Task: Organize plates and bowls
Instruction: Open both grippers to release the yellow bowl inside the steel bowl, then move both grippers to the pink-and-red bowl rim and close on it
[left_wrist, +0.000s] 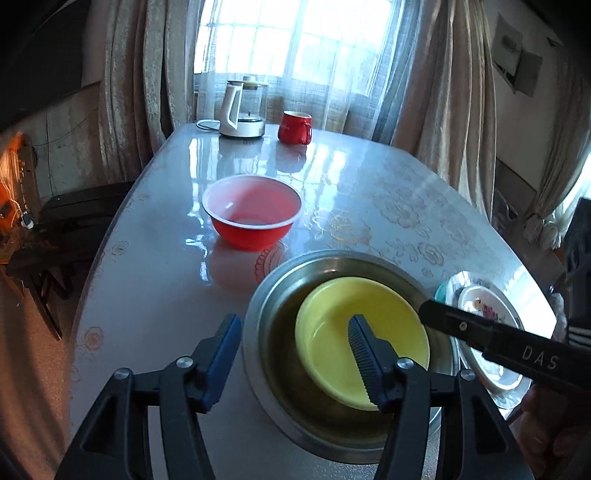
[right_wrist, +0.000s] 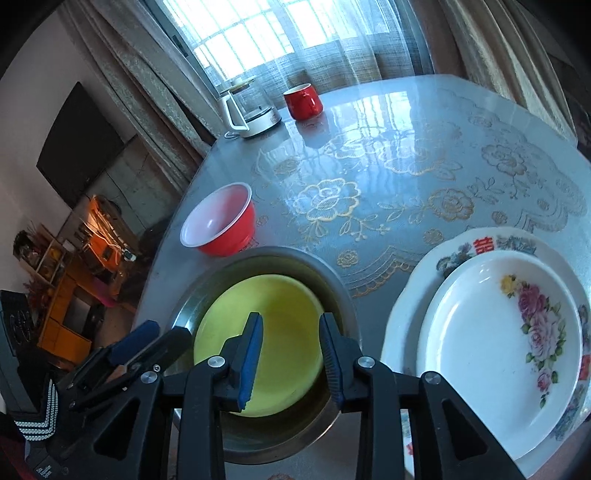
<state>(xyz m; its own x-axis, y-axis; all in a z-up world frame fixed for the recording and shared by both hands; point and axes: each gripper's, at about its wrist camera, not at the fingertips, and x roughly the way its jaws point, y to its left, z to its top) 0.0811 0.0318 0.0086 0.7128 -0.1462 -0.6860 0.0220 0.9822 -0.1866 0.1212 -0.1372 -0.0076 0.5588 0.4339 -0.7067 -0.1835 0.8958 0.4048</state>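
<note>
Glossy floral table (right_wrist: 406, 155) | curtained window (left_wrist: 295, 40) | left gripper (left_wrist: 291, 354) jaws apart | right gripper (right_wrist: 291, 354) jaws apart, empty

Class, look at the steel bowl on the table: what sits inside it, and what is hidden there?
A yellow bowl sits inside the steel bowl, leaning toward one side. It looks empty. The steel bowl's bottom beneath it is covered, so anything under it cannot be seen.

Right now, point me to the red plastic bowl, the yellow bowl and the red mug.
red plastic bowl (left_wrist: 251, 230), left wrist view, on its outer red wall.
yellow bowl (right_wrist: 284, 306), right wrist view, on its inner floor, inside the steel basin.
red mug (left_wrist: 291, 129), left wrist view, on its side.
</note>
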